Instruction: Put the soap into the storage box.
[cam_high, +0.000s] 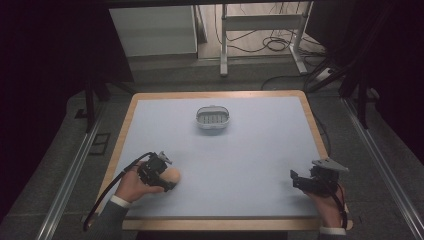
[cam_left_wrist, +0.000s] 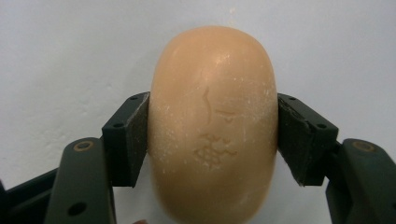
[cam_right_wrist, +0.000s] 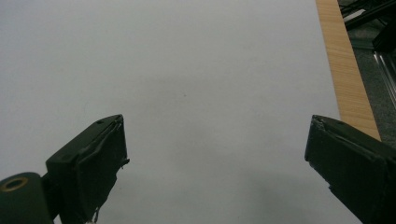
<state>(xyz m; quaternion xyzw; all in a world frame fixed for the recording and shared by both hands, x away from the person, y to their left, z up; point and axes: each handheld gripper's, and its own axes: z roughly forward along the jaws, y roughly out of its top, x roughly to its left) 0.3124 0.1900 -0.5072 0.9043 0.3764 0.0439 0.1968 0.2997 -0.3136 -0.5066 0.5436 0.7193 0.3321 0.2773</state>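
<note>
A tan oval bar of soap (cam_left_wrist: 212, 126) with a stamped mark sits between the jaws of my left gripper (cam_left_wrist: 212, 140), which is shut on its two sides. In the high view that gripper (cam_high: 167, 179) and the soap (cam_high: 171, 175) are at the table's front left, low over the pale blue mat. A white soap dish (cam_high: 213, 119) with a slotted floor stands at the back middle of the mat, well away from both grippers. My right gripper (cam_high: 295, 179) rests at the front right, and the right gripper view shows its jaws (cam_right_wrist: 217, 158) wide open over bare mat.
The pale blue mat (cam_high: 250, 150) covers a table with a wooden rim (cam_high: 317, 130); that rim (cam_right_wrist: 348, 79) runs close to the right gripper. Beyond the table stand a white desk frame (cam_high: 260, 35) and floor cables (cam_high: 277, 45). Metal rails (cam_high: 70, 170) flank the table.
</note>
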